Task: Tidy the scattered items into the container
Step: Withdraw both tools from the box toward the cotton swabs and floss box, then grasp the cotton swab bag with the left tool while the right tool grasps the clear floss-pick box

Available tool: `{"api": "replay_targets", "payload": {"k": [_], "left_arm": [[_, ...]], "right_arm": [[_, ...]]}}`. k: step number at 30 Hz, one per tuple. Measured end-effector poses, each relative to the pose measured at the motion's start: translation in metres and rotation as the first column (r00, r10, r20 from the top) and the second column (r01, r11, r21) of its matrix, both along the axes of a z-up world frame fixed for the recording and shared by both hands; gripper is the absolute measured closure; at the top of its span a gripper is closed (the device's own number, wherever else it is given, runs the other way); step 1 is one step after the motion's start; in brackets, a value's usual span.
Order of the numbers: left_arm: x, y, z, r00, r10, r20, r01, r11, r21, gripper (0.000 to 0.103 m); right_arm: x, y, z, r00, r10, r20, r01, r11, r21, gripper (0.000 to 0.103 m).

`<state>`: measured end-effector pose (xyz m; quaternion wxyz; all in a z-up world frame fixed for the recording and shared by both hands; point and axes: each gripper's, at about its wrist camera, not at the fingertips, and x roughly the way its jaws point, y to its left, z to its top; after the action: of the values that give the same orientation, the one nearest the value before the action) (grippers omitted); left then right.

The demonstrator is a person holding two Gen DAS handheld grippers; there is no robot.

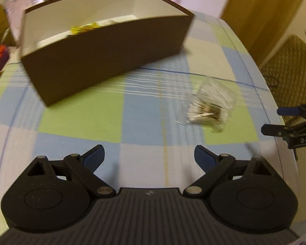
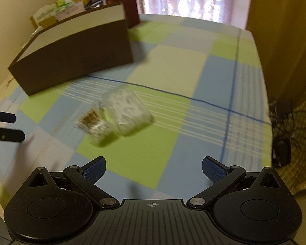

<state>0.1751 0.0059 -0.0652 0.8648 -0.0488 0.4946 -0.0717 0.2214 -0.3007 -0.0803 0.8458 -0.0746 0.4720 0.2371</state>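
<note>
Cotton swabs in a clear crinkly bag (image 2: 112, 118) lie on the checked tablecloth (image 2: 173, 65), well apart from the brown box (image 2: 75, 57). Probably light, soft, slippery — I'd pinch the bunched swab end. My right gripper (image 2: 154, 168) and left gripper (image 1: 149, 156) both gape, holding nothing.

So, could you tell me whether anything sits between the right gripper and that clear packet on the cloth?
Nothing visible does. Only bare checked tablecloth lies between the open right gripper and the clear packet. The brown box stands beyond the packet, and the left gripper is off to the side.
</note>
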Motion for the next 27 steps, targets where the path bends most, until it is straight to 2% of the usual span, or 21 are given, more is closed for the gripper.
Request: {"api": "replay_targets", "payload": {"k": [7, 12, 18, 22, 27], "left_arm": [[0.013, -0.039, -0.014, 0.981, -0.192, 0.019, 0.193, 0.981, -0.027, 0.011], [0.031, -0.058, -0.026, 0.960, -0.276, 0.040, 0.277, 0.960, -0.041, 0.011], [0.056, -0.079, -0.041, 0.937, -0.344, 0.062, 0.347, 0.936, -0.050, 0.014], [0.072, -0.090, -0.049, 0.922, -0.382, 0.062, 0.384, 0.923, -0.027, 0.014], [0.090, -0.092, -0.059, 0.915, -0.400, 0.046, 0.401, 0.916, -0.026, 0.014]], "right_arm": [[0.003, -0.022, -0.006, 0.998, -0.062, -0.023, 0.062, 0.998, 0.004, 0.000], [0.006, -0.032, -0.013, 0.994, -0.098, -0.045, 0.099, 0.995, 0.003, 0.000], [0.010, -0.039, -0.017, 0.989, -0.134, -0.055, 0.134, 0.991, 0.004, 0.000], [0.012, -0.044, -0.017, 0.986, -0.154, -0.058, 0.154, 0.988, 0.008, 0.000], [0.016, -0.045, -0.018, 0.985, -0.161, -0.058, 0.162, 0.987, 0.006, 0.000]]}}
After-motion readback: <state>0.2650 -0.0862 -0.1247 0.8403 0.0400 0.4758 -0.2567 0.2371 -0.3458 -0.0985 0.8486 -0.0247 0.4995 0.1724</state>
